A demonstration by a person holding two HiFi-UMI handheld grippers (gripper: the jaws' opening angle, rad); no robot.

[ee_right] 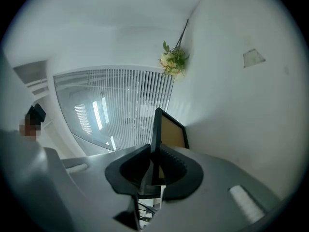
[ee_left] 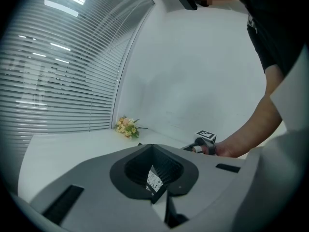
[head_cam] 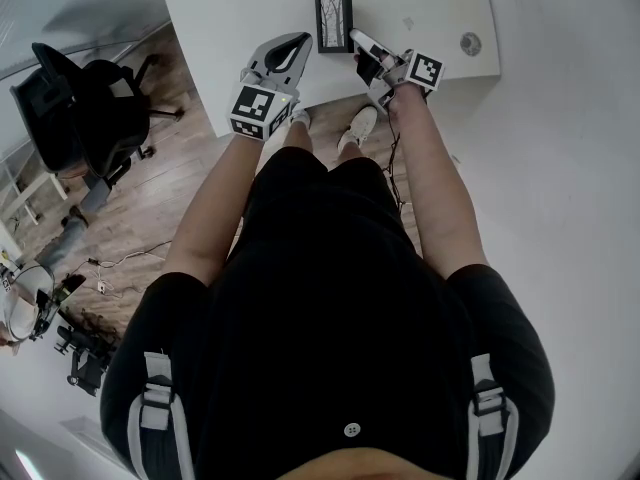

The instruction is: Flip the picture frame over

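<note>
A black picture frame (head_cam: pixel 333 18) lies picture side up on the white table (head_cam: pixel 230 8), near its front edge. My right gripper (head_cam: pixel 356 37) reaches the frame's near right corner. In the right gripper view the frame (ee_right: pixel 172 131) stands edge-on between the jaws, its brown backing turned toward the table, and the right gripper (ee_right: pixel 153 161) is shut on that edge. My left gripper (head_cam: pixel 298 42) hovers just left of the frame, apart from it. In its own view the left gripper (ee_left: pixel 153 151) is shut with nothing in it, and the right gripper's marker cube (ee_left: pixel 205 136) shows beyond it.
A small bunch of flowers (ee_left: pixel 126 127) lies at the table's far end by the blinds, and also shows in the right gripper view (ee_right: pixel 173 59). A round grommet (head_cam: pixel 470 43) sits at the table's right. A black office chair (head_cam: pixel 90 108) stands on the wooden floor to the left.
</note>
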